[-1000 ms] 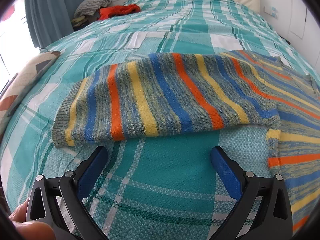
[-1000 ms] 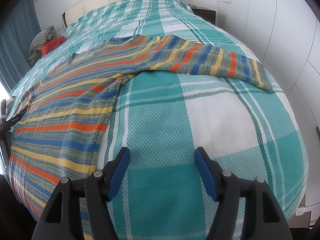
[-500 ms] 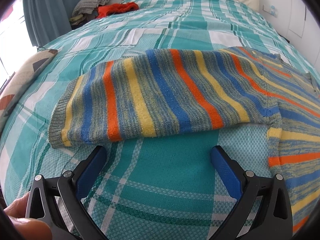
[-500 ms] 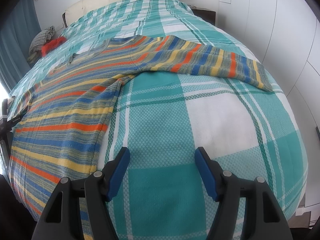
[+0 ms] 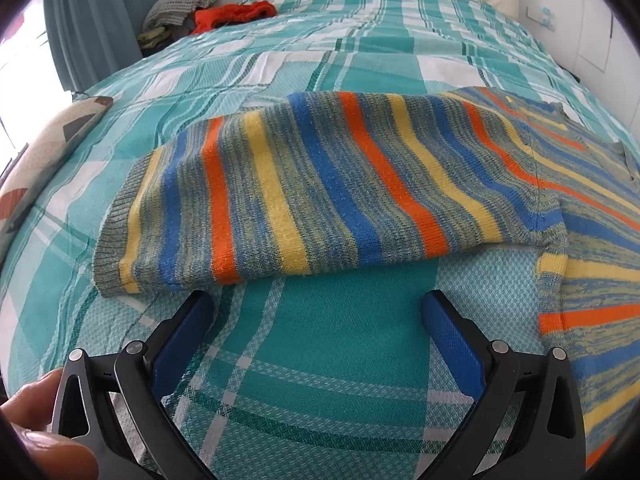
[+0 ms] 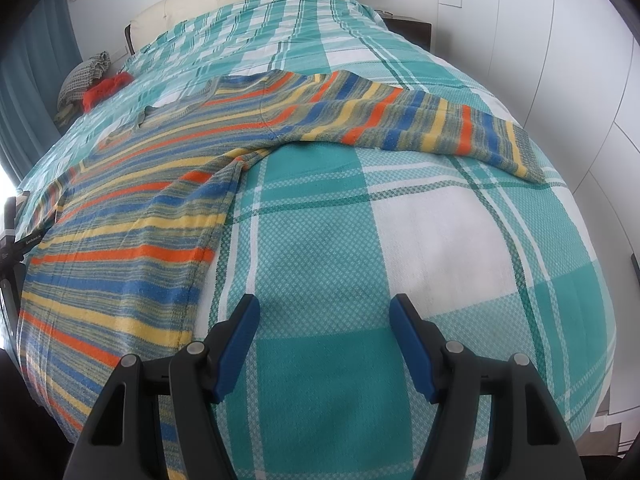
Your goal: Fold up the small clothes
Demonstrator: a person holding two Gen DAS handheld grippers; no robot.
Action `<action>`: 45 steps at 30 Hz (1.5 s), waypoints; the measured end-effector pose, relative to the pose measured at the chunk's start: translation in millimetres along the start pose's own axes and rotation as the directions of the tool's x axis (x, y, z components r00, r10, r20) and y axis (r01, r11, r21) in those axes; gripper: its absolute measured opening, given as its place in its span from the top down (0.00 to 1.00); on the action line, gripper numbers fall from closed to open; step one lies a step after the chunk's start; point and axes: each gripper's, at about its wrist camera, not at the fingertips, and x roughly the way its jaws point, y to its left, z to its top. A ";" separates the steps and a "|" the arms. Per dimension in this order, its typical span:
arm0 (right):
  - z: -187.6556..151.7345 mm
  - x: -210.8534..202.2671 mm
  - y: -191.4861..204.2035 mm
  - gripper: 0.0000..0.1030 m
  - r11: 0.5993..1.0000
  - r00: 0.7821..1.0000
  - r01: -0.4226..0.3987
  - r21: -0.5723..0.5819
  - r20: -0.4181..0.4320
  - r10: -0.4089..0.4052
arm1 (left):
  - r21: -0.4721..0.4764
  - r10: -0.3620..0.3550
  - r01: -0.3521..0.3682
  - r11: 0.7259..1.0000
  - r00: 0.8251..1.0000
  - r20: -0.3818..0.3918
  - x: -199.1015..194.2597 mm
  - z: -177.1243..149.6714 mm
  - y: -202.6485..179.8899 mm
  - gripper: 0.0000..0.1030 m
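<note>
A knitted sweater with orange, blue, yellow and grey stripes lies spread flat on the bed. In the left wrist view its left sleeve [image 5: 304,192] stretches across just beyond my left gripper [image 5: 316,308], which is open with only bedspread between its blue pads. In the right wrist view the sweater body [image 6: 132,232] lies to the left and its right sleeve [image 6: 420,124] reaches toward the bed's right edge. My right gripper [image 6: 324,316] hovers open over bare bedspread, right of the sweater's hem side.
The bed wears a teal and white plaid spread [image 6: 420,240]. A red garment [image 5: 236,14] and a grey checked one [image 5: 180,4] are piled at the far left corner. A patterned cushion [image 5: 44,160] lies at the left edge. White wardrobe doors [image 6: 560,60] stand right.
The left wrist view has crept slightly nearer the left sleeve, whose cuff now sits a bit lower in frame. The right wrist view is unchanged.
</note>
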 end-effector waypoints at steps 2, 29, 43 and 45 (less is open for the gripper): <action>0.0 0.0 0.2 0.35 1.000 1.000 0.000 0.001 0.000 0.000 | 0.003 0.003 -0.003 1.000 1.000 0.000 0.5 -0.1 -0.8 0.01; 2.5 -16.2 -13.8 0.35 0.998 0.998 -0.009 0.068 0.065 0.005 | -0.011 -0.011 0.011 1.000 1.000 0.020 -5.9 1.4 3.7 0.00; -2.7 -20.1 -27.5 0.30 0.989 0.997 -0.034 0.143 0.076 0.024 | -0.028 0.000 0.000 1.000 1.000 -0.004 -6.7 3.2 4.2 0.00; -0.8 -18.6 -33.3 0.30 0.983 0.996 -0.061 0.174 0.072 0.049 | -0.050 0.009 -0.011 0.999 0.999 -0.033 -7.7 4.2 4.4 0.00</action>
